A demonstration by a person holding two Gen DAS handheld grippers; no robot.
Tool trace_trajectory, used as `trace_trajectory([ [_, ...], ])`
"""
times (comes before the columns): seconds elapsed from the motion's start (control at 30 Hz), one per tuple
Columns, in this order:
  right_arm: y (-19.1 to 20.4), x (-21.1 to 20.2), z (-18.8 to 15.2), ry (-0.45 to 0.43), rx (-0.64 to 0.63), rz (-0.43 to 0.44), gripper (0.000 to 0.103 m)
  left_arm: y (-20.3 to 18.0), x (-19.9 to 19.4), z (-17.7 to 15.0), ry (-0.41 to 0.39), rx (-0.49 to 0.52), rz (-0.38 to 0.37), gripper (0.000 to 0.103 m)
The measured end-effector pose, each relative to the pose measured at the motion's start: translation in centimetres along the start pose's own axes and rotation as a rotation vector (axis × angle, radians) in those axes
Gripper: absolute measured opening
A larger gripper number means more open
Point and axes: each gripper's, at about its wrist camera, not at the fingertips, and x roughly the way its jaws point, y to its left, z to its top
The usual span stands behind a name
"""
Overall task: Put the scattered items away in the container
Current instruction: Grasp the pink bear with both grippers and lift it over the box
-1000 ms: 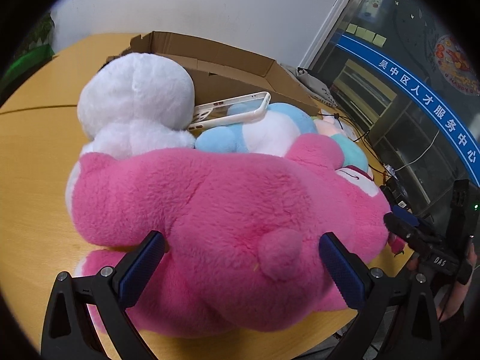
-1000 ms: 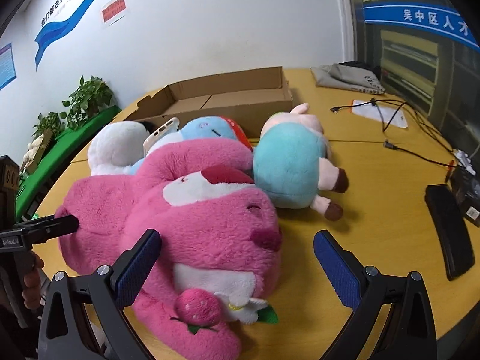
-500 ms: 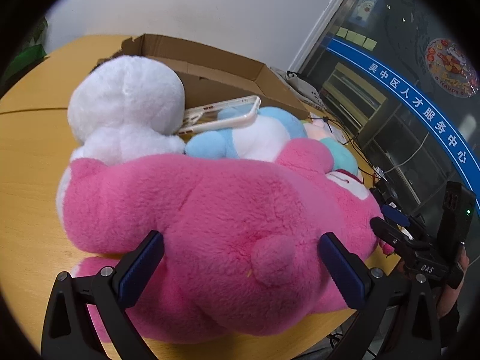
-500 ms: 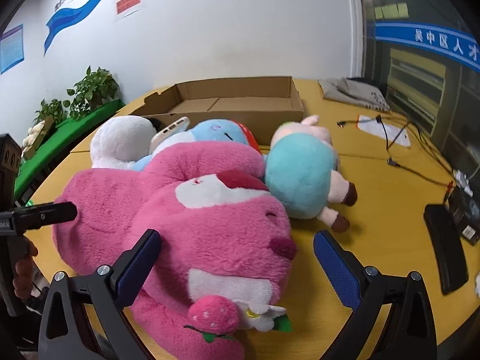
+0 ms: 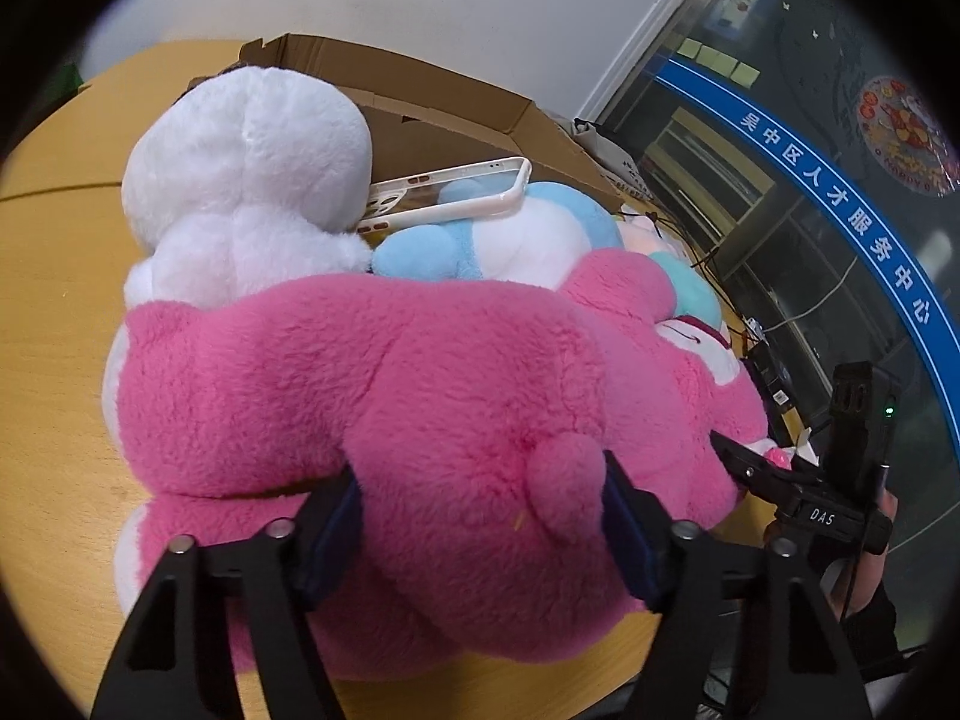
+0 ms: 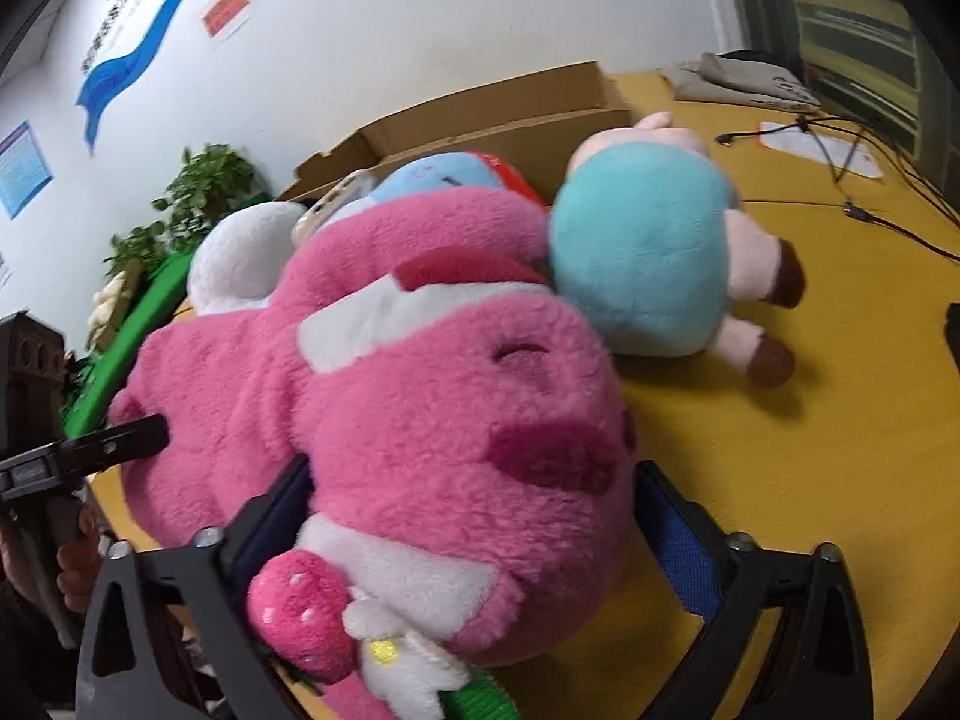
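Both tongs, left [image 5: 480,516] and right [image 6: 474,516], are squeezing your big fluffy pink plush bear [image 5: 384,384] to share its bulk toward the cardboard box [image 5: 456,114] at 12 o'clock.

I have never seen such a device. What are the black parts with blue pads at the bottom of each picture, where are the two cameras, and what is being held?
There is no robot: a person holds a two-finger gripper in each hand, with a wide-angle camera looking along its fingers. One picture is from the left gripper, which squeezes the rear of the pink bear. The other is from the right gripper, which squeezes the bear's head. On the table also lie a white plush, a blue plush with a phone case on it, and a teal pig. Behind them stands the cardboard box, the likely container.
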Motion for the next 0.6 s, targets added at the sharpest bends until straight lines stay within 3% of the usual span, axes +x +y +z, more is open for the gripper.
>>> trace_trajectory([
  [0.13, 1.7, -1.0, -0.6, -0.031, -0.041, -0.02, 0.075, -0.1, -1.0, -0.2, -0.02, 0.005, -0.021, 0.048],
  [0.27, 3.0, -2.6, -1.1, -0.059, -0.052, -0.023, 0.065, -0.7, -2.1, -0.4, -0.026, 0.027, -0.017, 0.042],
  [0.47, 5.9, -6.5, -0.4, -0.172, -0.101, -0.023, 0.061, -2.3, -7.1, 1.3, -0.139, 0.069, -0.038, 0.041],
  [0.6, 8.3, -9.5, 3.9, -0.316, -0.149, -0.015, 0.061, -4.6, -11.7, 5.8, -0.267, 0.163, -0.029, 0.041],
])
